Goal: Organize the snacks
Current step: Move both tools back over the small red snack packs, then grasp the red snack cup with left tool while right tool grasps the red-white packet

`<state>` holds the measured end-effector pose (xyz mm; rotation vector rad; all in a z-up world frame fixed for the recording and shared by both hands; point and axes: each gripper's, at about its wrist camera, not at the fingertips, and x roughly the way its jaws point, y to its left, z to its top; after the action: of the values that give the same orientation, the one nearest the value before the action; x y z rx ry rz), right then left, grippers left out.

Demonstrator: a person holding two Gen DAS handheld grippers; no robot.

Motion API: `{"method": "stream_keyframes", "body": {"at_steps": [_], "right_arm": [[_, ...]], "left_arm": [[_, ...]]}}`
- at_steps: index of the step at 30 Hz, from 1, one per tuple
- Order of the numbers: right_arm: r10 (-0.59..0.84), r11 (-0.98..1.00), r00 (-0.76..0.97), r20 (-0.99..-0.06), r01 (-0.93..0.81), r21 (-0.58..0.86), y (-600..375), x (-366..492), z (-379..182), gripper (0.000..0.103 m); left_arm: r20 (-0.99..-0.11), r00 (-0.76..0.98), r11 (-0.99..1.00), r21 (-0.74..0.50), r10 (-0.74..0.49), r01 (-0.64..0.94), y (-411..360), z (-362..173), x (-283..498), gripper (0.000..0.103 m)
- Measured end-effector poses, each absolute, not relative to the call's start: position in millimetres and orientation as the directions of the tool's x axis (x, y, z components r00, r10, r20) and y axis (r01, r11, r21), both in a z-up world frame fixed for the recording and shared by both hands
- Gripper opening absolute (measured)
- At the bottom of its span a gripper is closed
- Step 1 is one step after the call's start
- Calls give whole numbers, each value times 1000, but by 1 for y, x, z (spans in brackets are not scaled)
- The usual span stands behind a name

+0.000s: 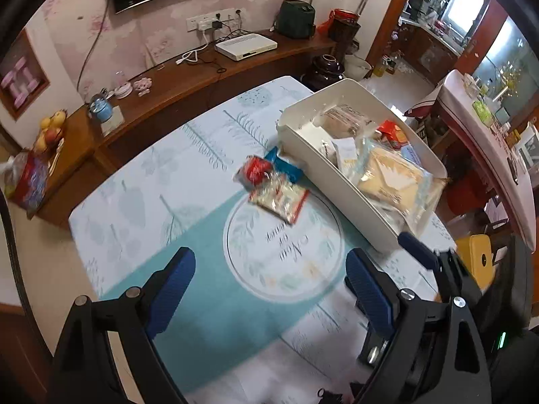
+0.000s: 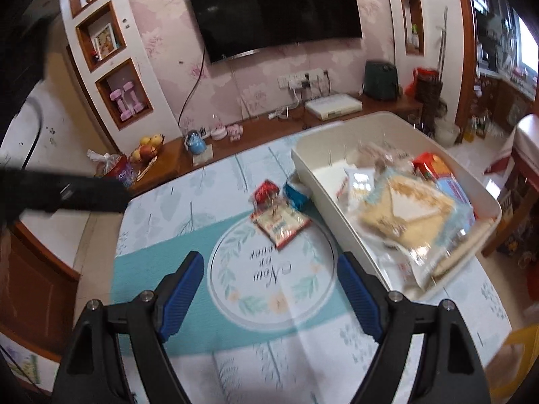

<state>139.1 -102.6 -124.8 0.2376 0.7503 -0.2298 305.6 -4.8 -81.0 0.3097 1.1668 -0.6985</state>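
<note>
Three loose snacks lie on the tablecloth beside a white bin: a red packet, a blue packet and a clear red-edged packet. The bin holds several packets, with a big yellow bag on top. My left gripper hangs open over the round print, short of the loose snacks, with nothing between its fingers. My right gripper is open and empty over the same print. One of its blue fingertips shows near the bin's near corner.
A wooden TV bench runs behind the table with a white set-top box, cables, a fruit bowl and a blue kettle. A yellow stool stands off the table's right side. A dark blurred shape crosses the left edge.
</note>
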Motion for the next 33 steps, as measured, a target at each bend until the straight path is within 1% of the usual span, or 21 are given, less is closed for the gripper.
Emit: {"method": "stream_keyframes", "body": {"at_steps": [4, 7, 16, 18, 25, 33], "right_arm": [[-195, 963, 756, -625, 269, 24, -82, 158, -142, 82], [-201, 968, 763, -614, 250, -7, -73, 173, -158, 82], [-240, 952, 701, -671, 304, -22, -80, 218, -211, 82], [-246, 949, 688, -683, 314, -26, -82, 227, -220, 82], [-286, 940, 659, -696, 333, -70, -91, 254, -239, 82], [-295, 939, 619, -728, 329, -101, -99, 269, -256, 82]], "left_arm": [[-918, 181, 750, -163, -354, 641, -19, -109, 337, 90], [-922, 162, 748, -172, -351, 641, -29, -132, 356, 90], [-924, 136, 732, -187, -357, 655, -63, -181, 407, 90], [-922, 117, 731, -210, -368, 650, -70, -193, 417, 90], [-920, 51, 733, -274, -388, 623, -90, -232, 441, 90], [-916, -37, 701, -332, -400, 632, -105, -260, 451, 90]]}}
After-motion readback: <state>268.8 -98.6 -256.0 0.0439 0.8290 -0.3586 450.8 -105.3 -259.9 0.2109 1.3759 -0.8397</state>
